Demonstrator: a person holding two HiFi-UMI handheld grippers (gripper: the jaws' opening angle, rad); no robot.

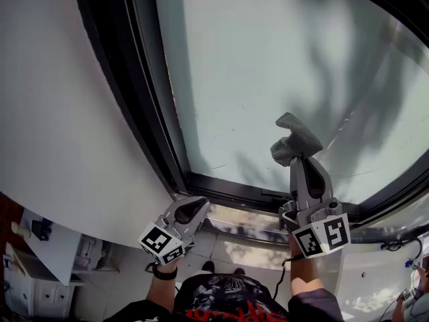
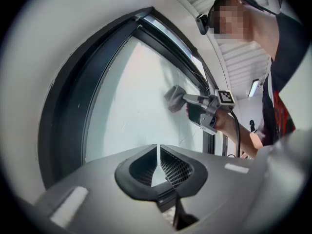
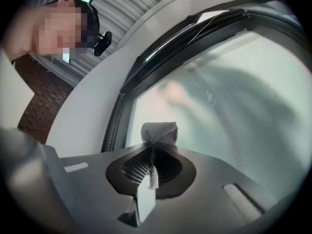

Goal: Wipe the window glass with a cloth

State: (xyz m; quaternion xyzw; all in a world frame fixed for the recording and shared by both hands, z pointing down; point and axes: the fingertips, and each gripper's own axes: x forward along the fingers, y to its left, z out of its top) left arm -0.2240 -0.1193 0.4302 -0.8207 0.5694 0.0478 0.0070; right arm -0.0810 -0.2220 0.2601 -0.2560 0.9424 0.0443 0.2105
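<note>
Head view: right gripper [image 1: 299, 155] jaws pinch cloth [image 1: 295, 138] on window glass [image 1: 268, 66] | left gripper [image 1: 195, 206] jaws closed, empty | wiping likely unfinished, marks show

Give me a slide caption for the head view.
Right gripper holds a cloth at the glass; left gripper sits shut near the frame.

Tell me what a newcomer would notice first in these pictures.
The big pale window glass fills the head view, edged by a dark frame. A bunched grey cloth stands out against it, pinched in the jaws of the right gripper and raised to the pane. The left gripper hangs lower, by the frame's bottom corner, jaws together on nothing.
</note>
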